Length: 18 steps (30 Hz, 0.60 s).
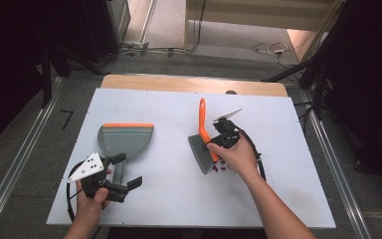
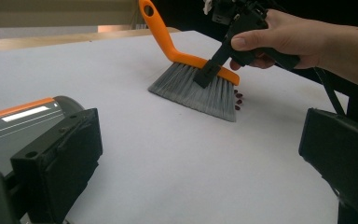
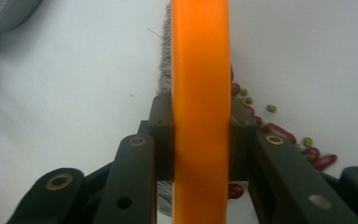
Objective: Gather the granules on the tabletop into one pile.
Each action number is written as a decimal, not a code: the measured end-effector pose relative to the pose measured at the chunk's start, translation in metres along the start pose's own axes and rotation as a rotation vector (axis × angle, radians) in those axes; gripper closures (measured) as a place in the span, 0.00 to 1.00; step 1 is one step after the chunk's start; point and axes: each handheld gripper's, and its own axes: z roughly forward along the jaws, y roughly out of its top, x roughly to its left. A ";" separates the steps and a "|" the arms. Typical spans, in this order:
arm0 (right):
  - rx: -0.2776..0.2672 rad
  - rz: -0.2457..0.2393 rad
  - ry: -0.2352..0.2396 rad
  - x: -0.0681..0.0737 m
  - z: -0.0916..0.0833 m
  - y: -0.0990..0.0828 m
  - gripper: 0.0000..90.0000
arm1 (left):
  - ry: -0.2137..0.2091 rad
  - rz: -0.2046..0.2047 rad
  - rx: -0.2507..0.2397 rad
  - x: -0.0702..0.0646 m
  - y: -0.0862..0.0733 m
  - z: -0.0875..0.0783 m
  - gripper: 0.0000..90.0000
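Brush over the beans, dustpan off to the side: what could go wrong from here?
1. The beans, red and green, lie loose beside the bristles; a fast stroke could scatter them.
2. The dustpan sits well apart from the brush, and the left gripper stands open around its handle, so it may slide when beans arrive.
3. The right gripper clamps the narrow orange back of the brush, which could twist under sweeping load.
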 end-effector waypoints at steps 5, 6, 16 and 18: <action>-0.006 0.018 -0.003 -0.007 -0.004 -0.004 0.76 | 0.000 0.001 0.000 -0.001 0.000 0.000 0.00; -0.010 0.017 -0.004 -0.009 -0.005 -0.004 0.76 | 0.001 0.001 0.000 -0.001 0.000 0.000 0.00; -0.023 0.048 0.002 -0.022 -0.011 -0.011 0.76 | -0.001 0.002 0.006 -0.001 -0.001 0.001 0.00; -0.025 0.052 0.003 -0.023 -0.012 -0.011 0.76 | 0.000 0.002 0.005 -0.001 -0.001 0.001 0.00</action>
